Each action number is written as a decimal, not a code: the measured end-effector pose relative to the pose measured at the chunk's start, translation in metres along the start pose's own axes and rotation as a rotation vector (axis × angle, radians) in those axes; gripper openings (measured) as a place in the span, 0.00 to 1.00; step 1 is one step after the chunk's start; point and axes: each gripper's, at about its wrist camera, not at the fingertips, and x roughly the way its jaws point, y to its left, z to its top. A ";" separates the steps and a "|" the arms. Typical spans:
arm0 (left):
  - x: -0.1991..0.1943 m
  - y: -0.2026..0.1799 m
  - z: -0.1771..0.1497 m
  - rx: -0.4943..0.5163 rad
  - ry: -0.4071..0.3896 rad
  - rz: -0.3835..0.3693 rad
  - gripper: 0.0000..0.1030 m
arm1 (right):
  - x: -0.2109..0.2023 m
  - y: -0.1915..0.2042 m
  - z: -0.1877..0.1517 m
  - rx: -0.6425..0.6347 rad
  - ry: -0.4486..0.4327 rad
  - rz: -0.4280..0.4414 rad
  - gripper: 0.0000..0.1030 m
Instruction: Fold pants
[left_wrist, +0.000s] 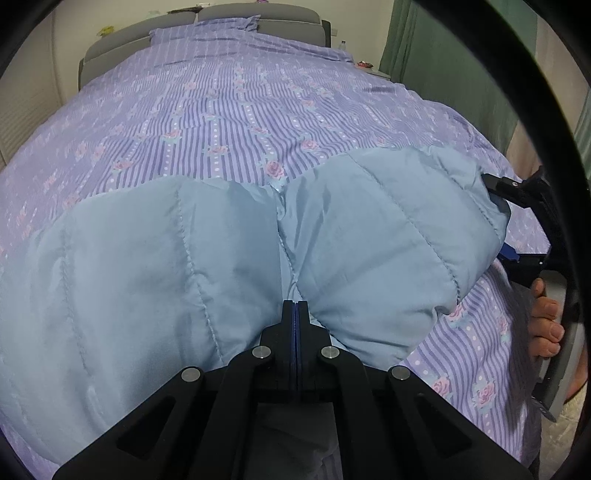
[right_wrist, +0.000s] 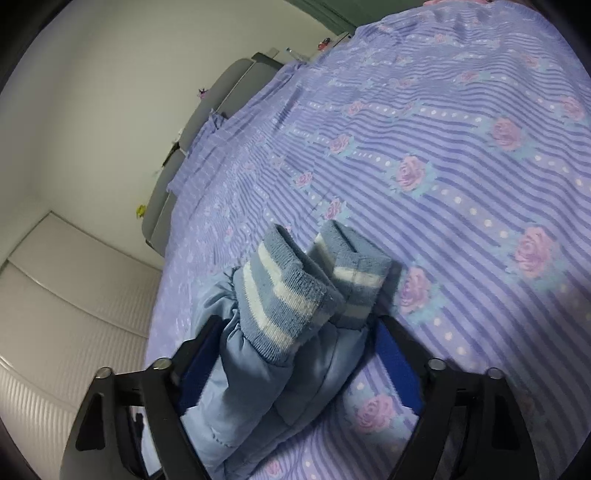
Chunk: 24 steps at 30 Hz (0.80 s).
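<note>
Light blue quilted pants (left_wrist: 192, 258) lie across the near part of the bed. My left gripper (left_wrist: 294, 308) is shut, its jaws pressed together on a pinch of the pants fabric at the near edge. In the right wrist view the two pant legs end in blue-and-white striped knit cuffs (right_wrist: 291, 291), which lie side by side between the fingers of my right gripper (right_wrist: 295, 343). That gripper is open, with its blue pads on either side of the legs. The right gripper also shows in the left wrist view (left_wrist: 517, 192) at the right end of the pants.
The bed has a purple striped cover with pink roses (left_wrist: 240, 110) and a grey headboard (left_wrist: 288, 18) at the far end. A green curtain (left_wrist: 443, 48) hangs at the right. A white wardrobe (right_wrist: 66, 288) stands beside the bed.
</note>
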 end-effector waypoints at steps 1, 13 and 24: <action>-0.001 0.000 -0.002 -0.002 0.001 0.000 0.04 | 0.003 0.002 0.001 -0.017 0.004 -0.010 0.87; 0.002 0.004 0.002 -0.020 0.020 -0.023 0.04 | -0.018 0.026 -0.002 -0.097 -0.054 -0.065 0.40; 0.001 -0.005 0.010 0.043 0.029 0.030 0.04 | -0.054 0.102 -0.017 -0.393 -0.155 -0.230 0.38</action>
